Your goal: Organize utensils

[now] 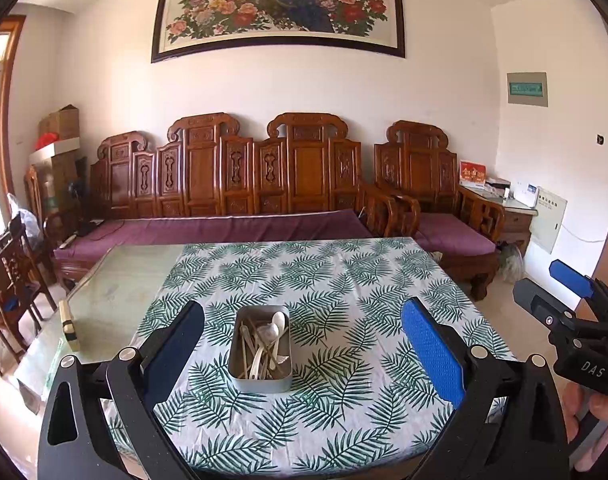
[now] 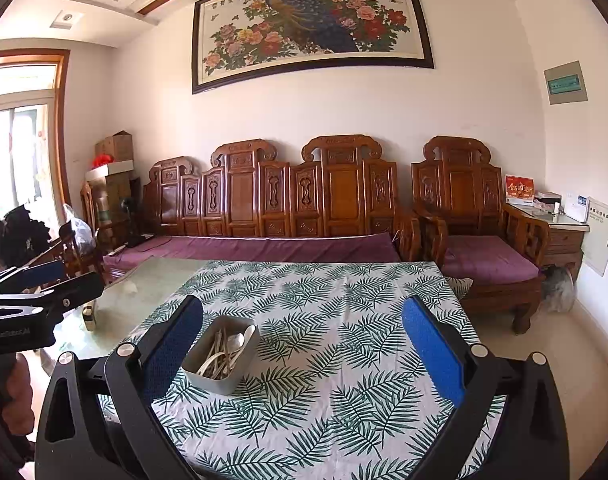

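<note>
- While both grippers are hovering over the near end, the long table under a white cloth printed with green fern leaves [image 1: 344, 280] is carrying the whole job; the cloth is covering only part of it, leaving bare pale glass top [image 1: 115, 280] showing on the left side.
- Left gripper [image 1: 301, 344] is hanging above the near edge, blue-padded jaws spread wide and gripping nothing. It is framing the tin squarely between its fingers, likely so a straight reach forward lands on it.
- Right gripper [image 2: 301, 344] is likewise standing wide open and empty, with the tin sitting just beside its left finger, off-centre.
- Rectangular grey metal tin [image 1: 259, 350] is resting flat on the cloth, well apart from every table edge.
- Pale cream plastic spoons and thin wooden sticks [image 1: 263, 340] are all lying inside the tin, jumbled and crossing one another, bowls pointing toward the far end. None are lying loose on the cloth.
- Judgement: utensils gathered in one container fits a finished tidy; equally, a mixed heap waiting for sorting. Cannot tell which.
</note>
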`<state>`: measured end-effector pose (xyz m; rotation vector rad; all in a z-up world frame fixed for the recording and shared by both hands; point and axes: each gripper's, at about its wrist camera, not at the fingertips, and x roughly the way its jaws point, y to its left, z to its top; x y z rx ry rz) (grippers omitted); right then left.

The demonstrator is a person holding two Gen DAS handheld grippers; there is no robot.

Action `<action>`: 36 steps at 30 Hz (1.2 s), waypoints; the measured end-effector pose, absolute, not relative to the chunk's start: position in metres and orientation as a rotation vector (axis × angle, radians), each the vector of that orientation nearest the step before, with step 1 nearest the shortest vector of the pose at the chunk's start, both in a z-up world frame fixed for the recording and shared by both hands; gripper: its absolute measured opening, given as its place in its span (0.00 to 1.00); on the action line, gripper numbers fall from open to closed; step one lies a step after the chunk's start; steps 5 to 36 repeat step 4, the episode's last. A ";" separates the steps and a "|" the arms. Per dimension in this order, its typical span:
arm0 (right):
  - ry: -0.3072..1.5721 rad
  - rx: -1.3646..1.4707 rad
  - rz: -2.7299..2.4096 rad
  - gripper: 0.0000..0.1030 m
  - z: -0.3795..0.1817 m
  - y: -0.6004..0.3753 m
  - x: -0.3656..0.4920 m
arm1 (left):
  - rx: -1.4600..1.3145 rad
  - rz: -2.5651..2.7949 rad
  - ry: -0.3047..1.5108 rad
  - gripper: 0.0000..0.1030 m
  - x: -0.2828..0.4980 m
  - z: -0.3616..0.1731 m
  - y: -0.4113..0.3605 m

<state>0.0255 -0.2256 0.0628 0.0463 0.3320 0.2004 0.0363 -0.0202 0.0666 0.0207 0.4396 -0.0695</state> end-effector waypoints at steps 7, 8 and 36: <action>0.330 0.047 0.200 0.97 0.064 -0.225 0.025 | 0.021 -0.071 0.439 0.92 0.036 0.068 -0.021; 0.330 0.047 0.200 0.97 0.064 -0.225 0.025 | 0.021 -0.071 0.439 0.92 0.036 0.068 -0.021; 0.330 0.047 0.200 0.97 0.064 -0.225 0.025 | 0.021 -0.071 0.439 0.92 0.036 0.068 -0.021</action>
